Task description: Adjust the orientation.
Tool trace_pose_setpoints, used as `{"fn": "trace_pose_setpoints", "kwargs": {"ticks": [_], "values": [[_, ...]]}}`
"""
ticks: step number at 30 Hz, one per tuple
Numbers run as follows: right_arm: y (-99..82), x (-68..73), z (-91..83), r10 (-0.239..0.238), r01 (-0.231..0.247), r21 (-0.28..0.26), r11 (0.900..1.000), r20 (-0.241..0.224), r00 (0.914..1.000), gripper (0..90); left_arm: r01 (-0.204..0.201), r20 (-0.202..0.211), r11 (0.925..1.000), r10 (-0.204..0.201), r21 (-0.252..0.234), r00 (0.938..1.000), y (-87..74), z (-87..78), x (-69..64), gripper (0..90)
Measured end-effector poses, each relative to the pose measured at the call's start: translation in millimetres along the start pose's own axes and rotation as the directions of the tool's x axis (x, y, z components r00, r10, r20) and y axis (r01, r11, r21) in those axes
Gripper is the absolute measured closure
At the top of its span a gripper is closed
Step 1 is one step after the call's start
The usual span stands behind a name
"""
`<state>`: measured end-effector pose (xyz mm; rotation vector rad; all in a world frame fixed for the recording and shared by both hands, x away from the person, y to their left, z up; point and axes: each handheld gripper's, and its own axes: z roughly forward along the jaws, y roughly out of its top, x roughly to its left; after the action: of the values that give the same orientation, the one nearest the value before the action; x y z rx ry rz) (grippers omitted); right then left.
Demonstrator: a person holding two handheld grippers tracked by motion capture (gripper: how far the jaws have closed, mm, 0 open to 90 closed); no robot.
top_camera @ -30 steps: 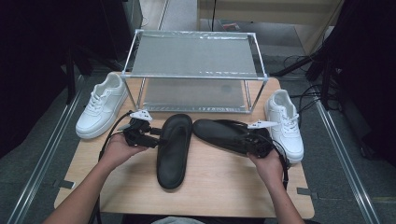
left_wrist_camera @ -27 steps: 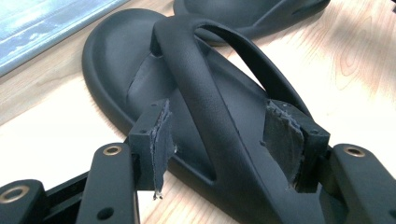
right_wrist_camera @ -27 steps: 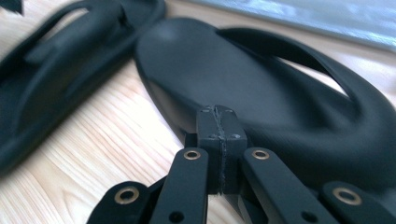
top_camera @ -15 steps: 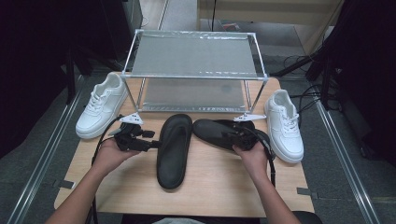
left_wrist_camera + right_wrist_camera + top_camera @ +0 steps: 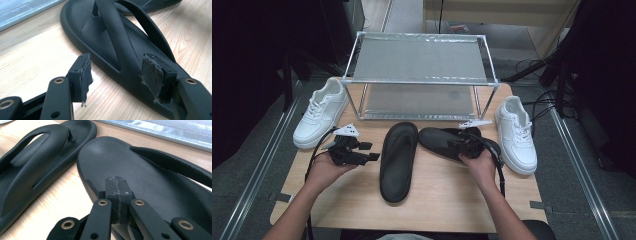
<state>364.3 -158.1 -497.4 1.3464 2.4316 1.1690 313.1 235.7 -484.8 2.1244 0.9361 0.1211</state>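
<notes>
- Take the wire rack (image 5: 419, 80) at the back of the table (image 5: 452, 205) as your landmark: both black sandals lie on the wood just in front of it, none on a shelf yet
- The left sandal (image 5: 398, 160) lies lengthwise in front of the rack's middle, toe toward it, flat on its sole
- The right sandal (image 5: 452, 142) lies crosswise in front of the rack's right half, its toe touching or nearly touching the first one
- Your left gripper (image 5: 369, 152) sits in front of the rack's left corner, beside the left sandal; its jaws stand wide apart and hold nothing, with the sandal's strap (image 5: 120, 40) just beyond the pads (image 5: 85, 75)
- Your right gripper (image 5: 117, 195) is pressed closed, pad against pad, with nothing between them, its tips over the right sandal's footbed
- A white sneaker (image 5: 319, 117) stands left of the rack and another (image 5: 517, 132) right of it, both untouched
- By the look of it the work is barely begun: no sandal is gripped, and lifting and placing both is still ahead of you
</notes>
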Motion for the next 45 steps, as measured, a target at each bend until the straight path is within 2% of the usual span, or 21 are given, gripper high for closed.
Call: {"fn": "trace_pose_setpoints", "kwargs": {"ticks": [14,17,21,26,39,45], "values": [[-7.1,0.4,-7.1,0.000,0.000,0.013,0.9999,-0.017,0.9999,90.0,-0.005,0.006,0.9999,0.005,-0.010,1.0000,2.8,1.6,2.5,41.0],[-9.2,0.8,-10.1,-0.007,0.007,0.023,0.9997,-0.019,0.9998,90.0,0.006,0.003,0.9999,-0.006,-0.016,1.0000,3.8,0.8,6.0,40.8],[-15.0,1.1,-13.9,0.007,-0.006,0.021,0.9998,-0.035,0.9994,90.0,0.014,0.012,0.9995,-0.013,-0.027,0.9998,7.4,0.9,7.8,40.7],[-21.4,3.1,-18.7,0.009,-0.008,0.021,0.9998,-0.041,0.9991,90.0,-0.010,0.018,0.9999,0.011,-0.009,0.9998,12.6,7.3,6.9,40.5],[-42.5,9.9,-37.2,0.007,-0.005,0.041,0.9991,-0.046,0.9989,90.0,-0.035,0.038,0.9994,0.035,-0.001,0.9987,27.9,20.6,6.3,39.9],[-53.4,9.2,-48.7,0.026,-0.024,0.045,0.9987,-0.040,0.9989,90.0,-0.038,0.052,0.9993,0.038,-0.004,0.9979,31.4,22.7,7.1,39.7]]}}
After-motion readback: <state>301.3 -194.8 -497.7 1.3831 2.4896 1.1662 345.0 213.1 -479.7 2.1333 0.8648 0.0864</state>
